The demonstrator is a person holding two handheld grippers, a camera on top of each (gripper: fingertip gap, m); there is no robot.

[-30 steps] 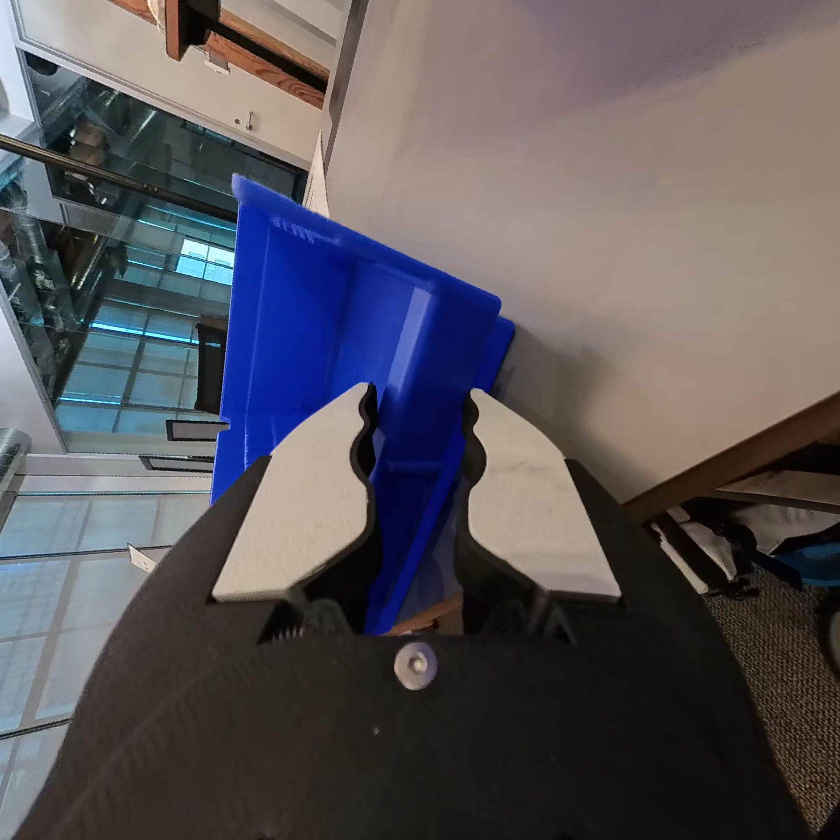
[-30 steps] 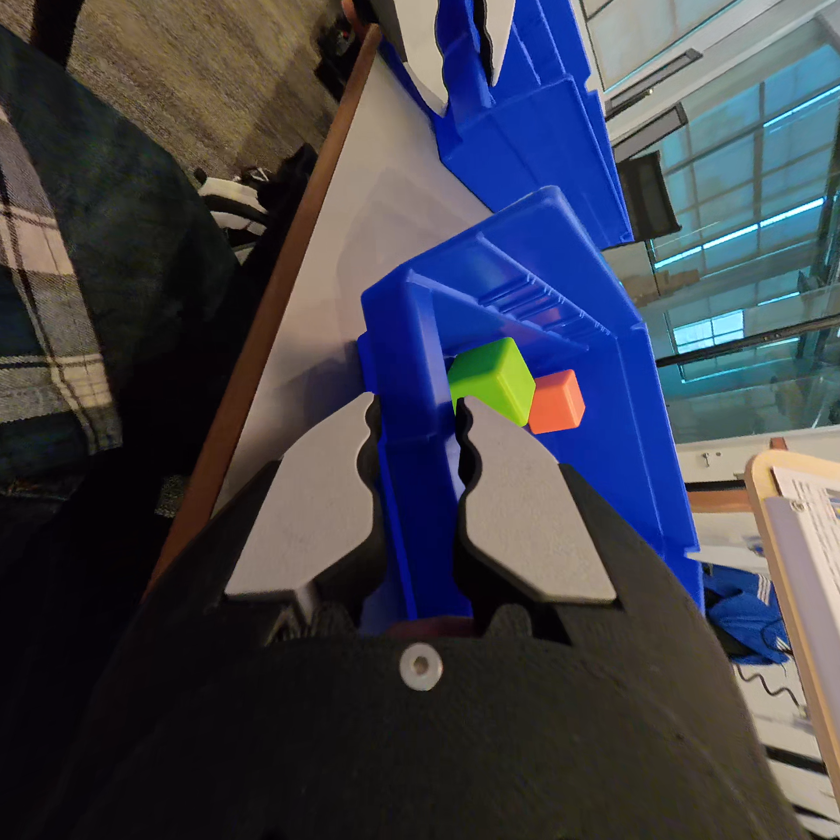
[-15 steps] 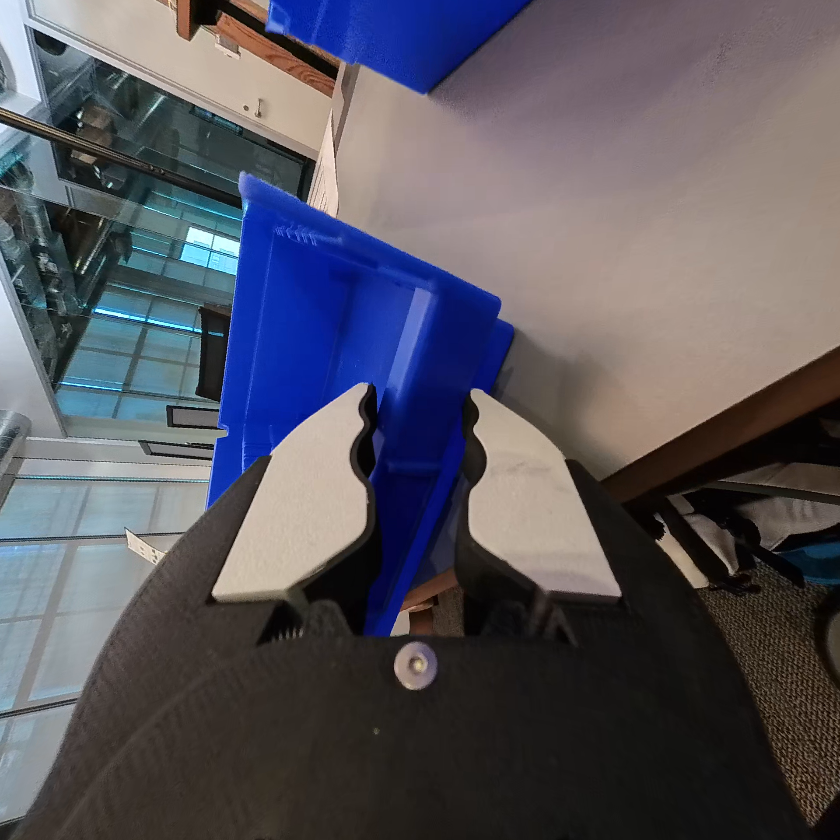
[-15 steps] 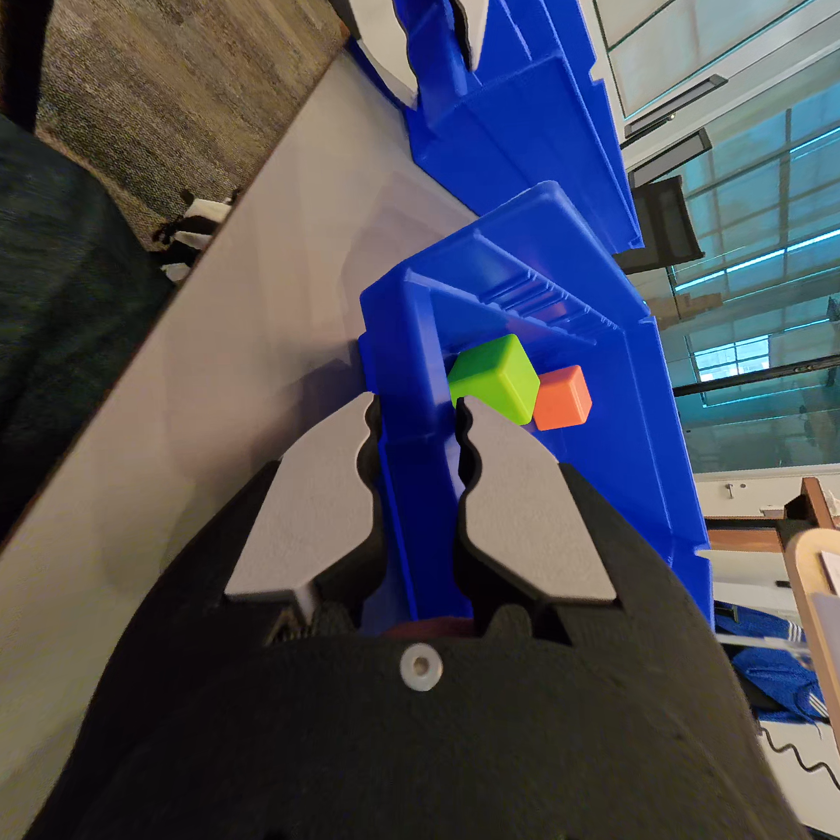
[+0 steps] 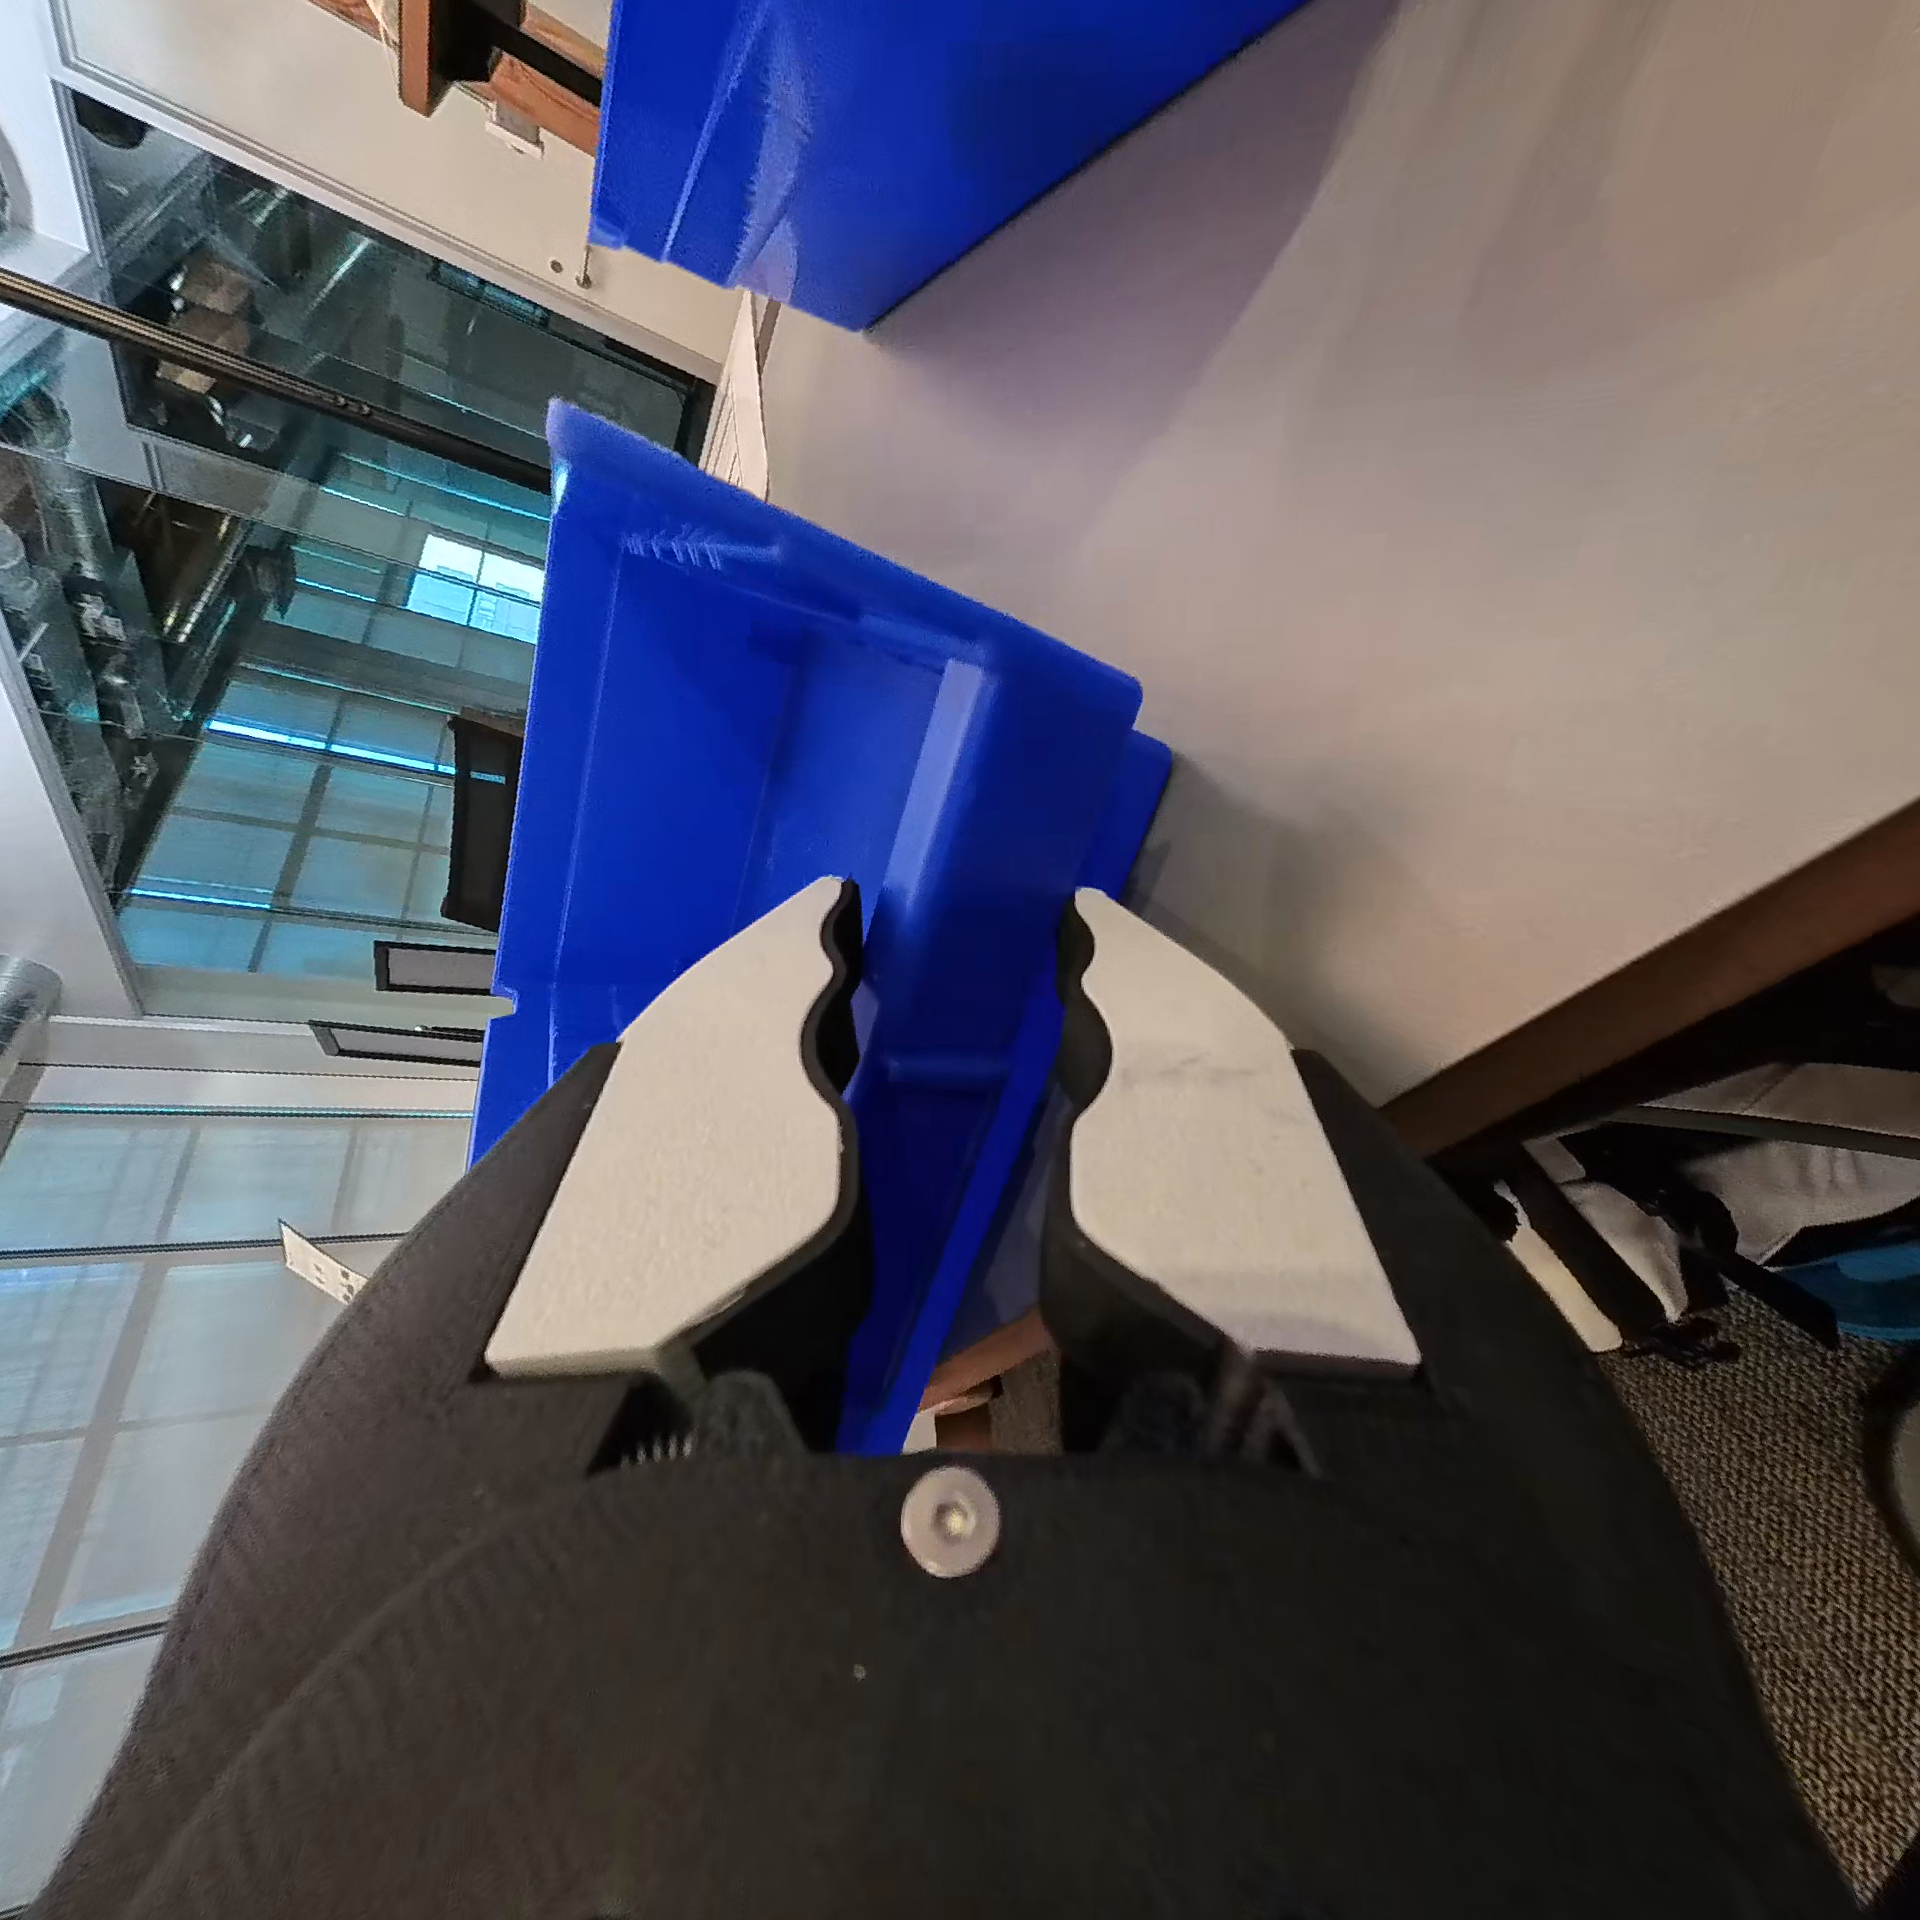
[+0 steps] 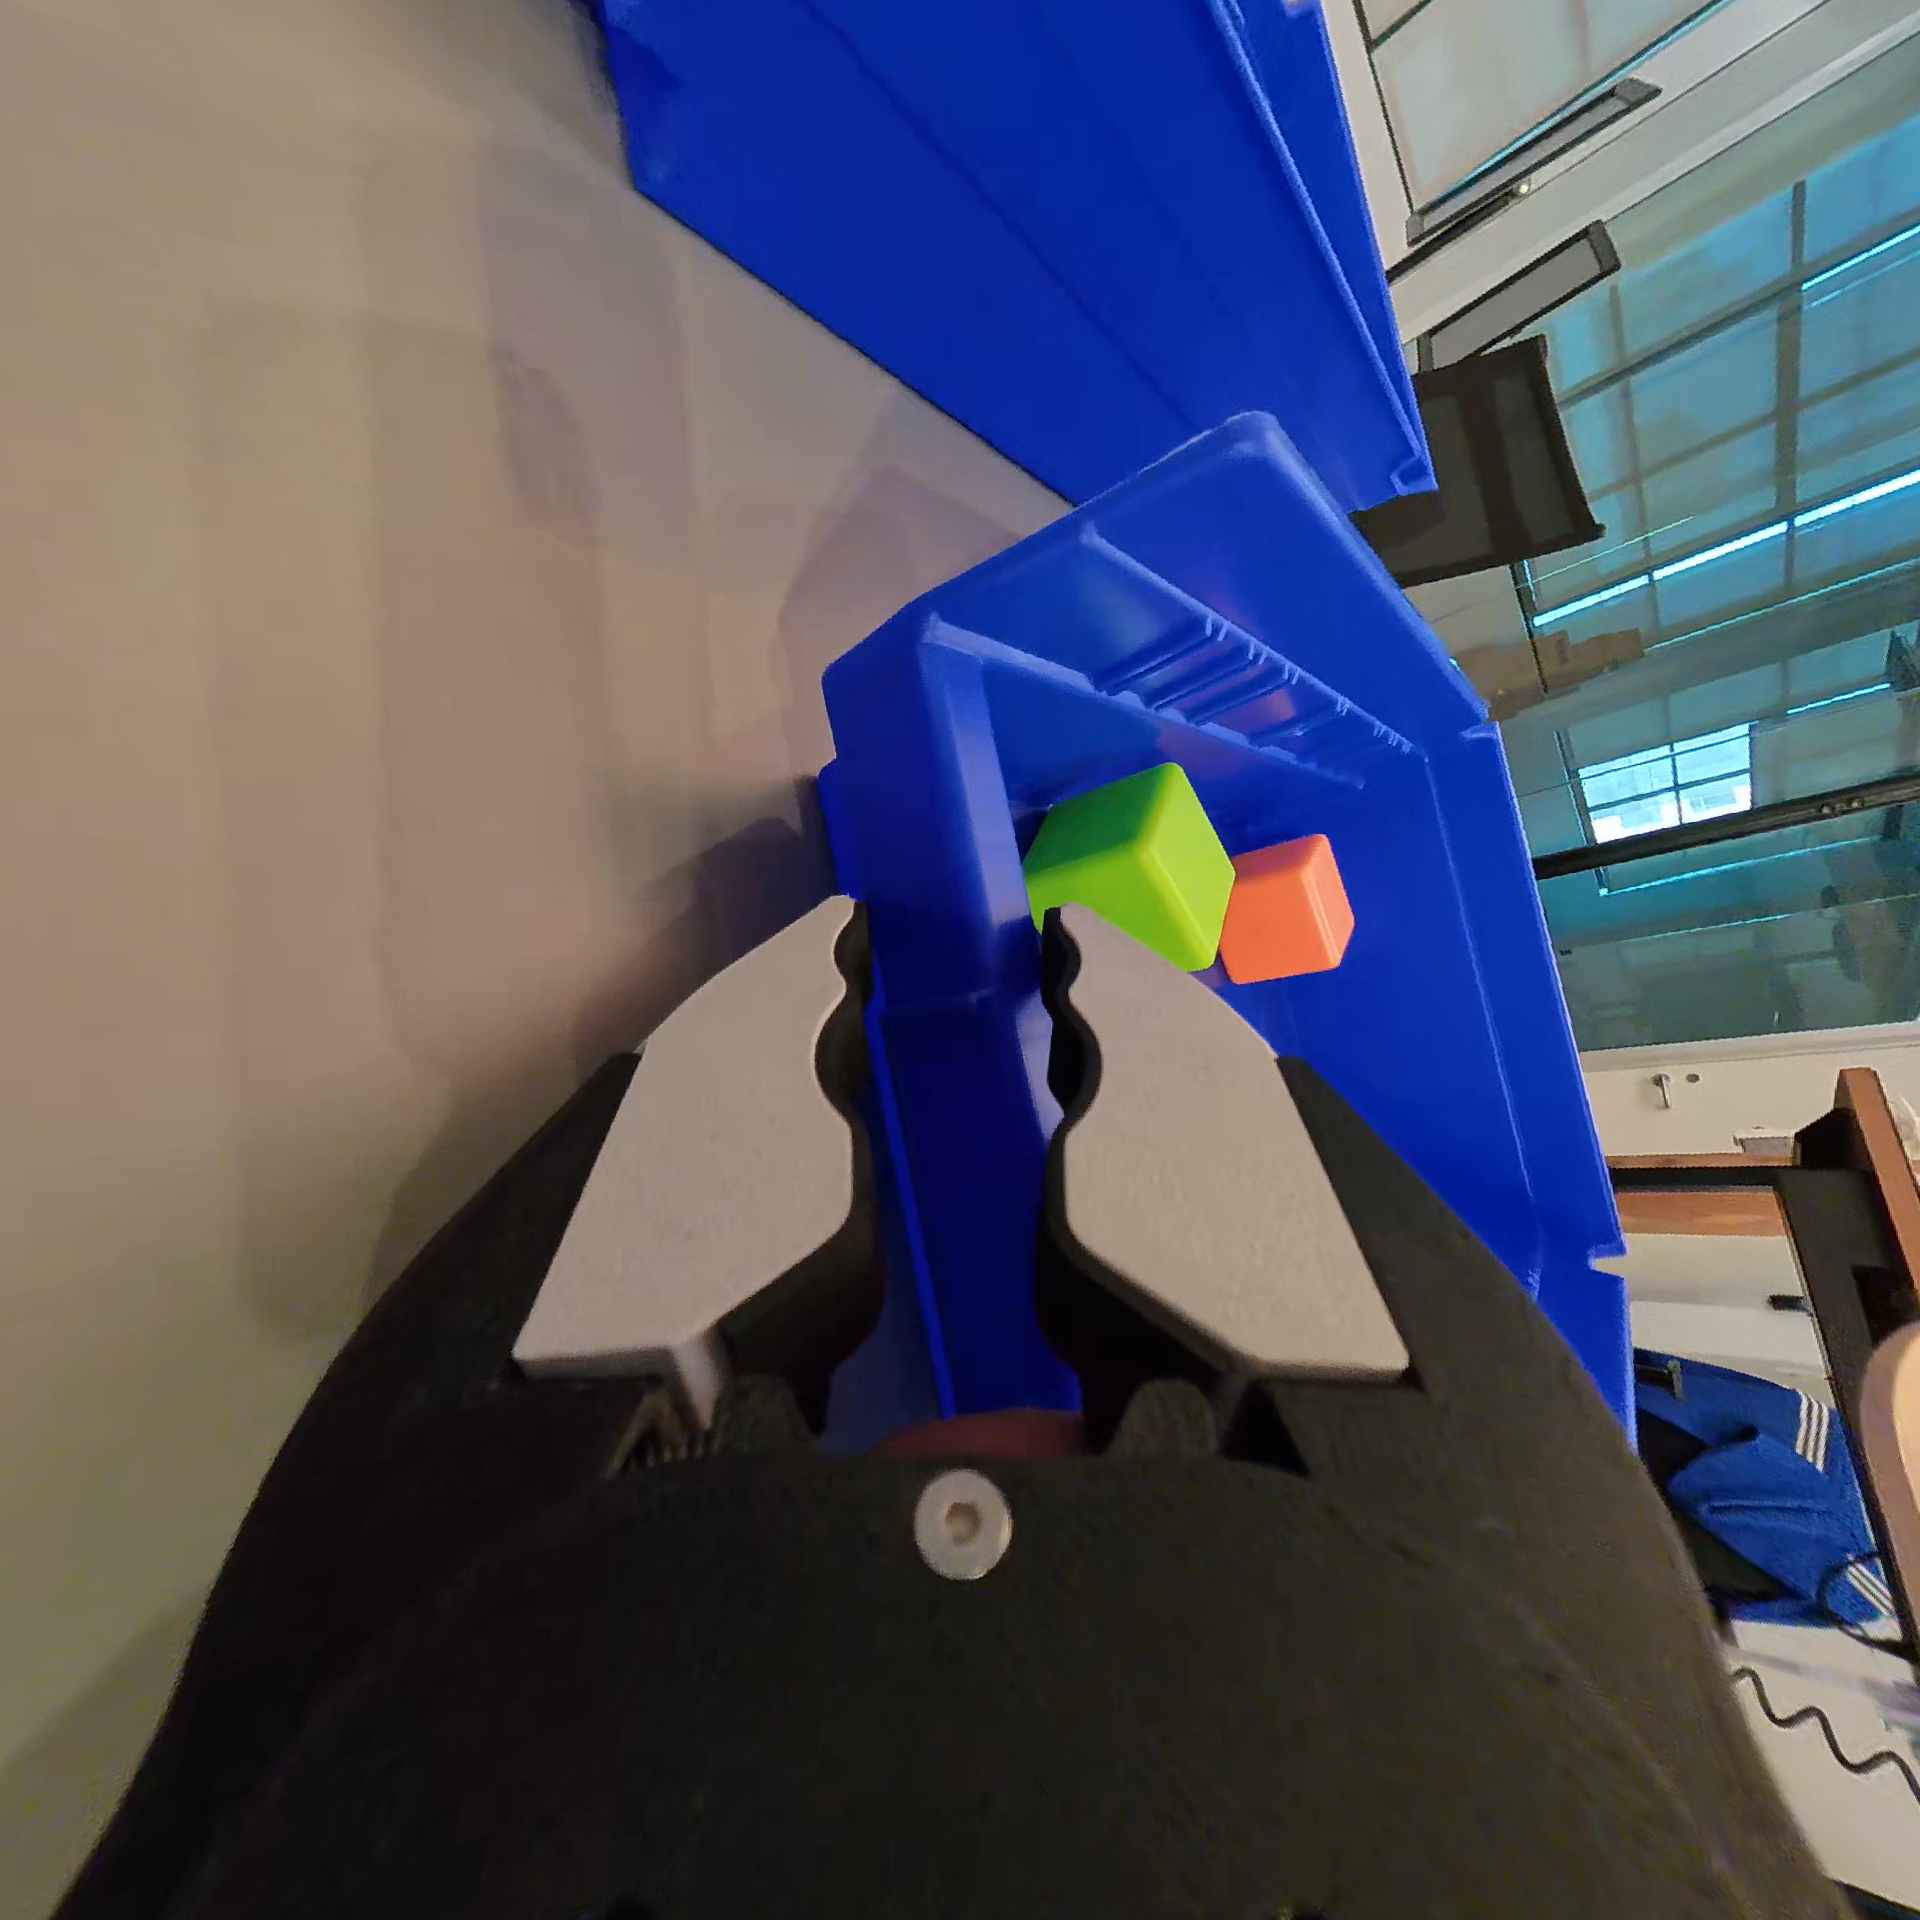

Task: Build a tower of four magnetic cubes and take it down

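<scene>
My right gripper (image 6: 951, 920) is shut on the front wall of a blue bin (image 6: 1475, 1039). Inside that bin lie a green cube (image 6: 1138, 868) and an orange cube (image 6: 1288, 909), side by side and touching. My left gripper (image 5: 961, 914) is shut on the front wall of another blue bin (image 5: 707, 769), whose visible inside holds nothing. Both bins rest on the white table (image 6: 364, 623). The right-hand bin also shows at the top of the left wrist view (image 5: 883, 135), and the left-hand bin at the top of the right wrist view (image 6: 1039, 229).
The table's brown wooden edge (image 5: 1662, 987) runs at the right of the left wrist view, with grey carpet (image 5: 1787, 1558) and bags below it. Glass walls stand beyond the bins. A blue cloth (image 6: 1766, 1455) and a cable lie at the right. About 20 centimeters separates my left fingertips from my right.
The two bins have been drawn closer together over the table: the other bin has come into the top of the left wrist view and grown larger in the right wrist view. Both grips are unchanged.
</scene>
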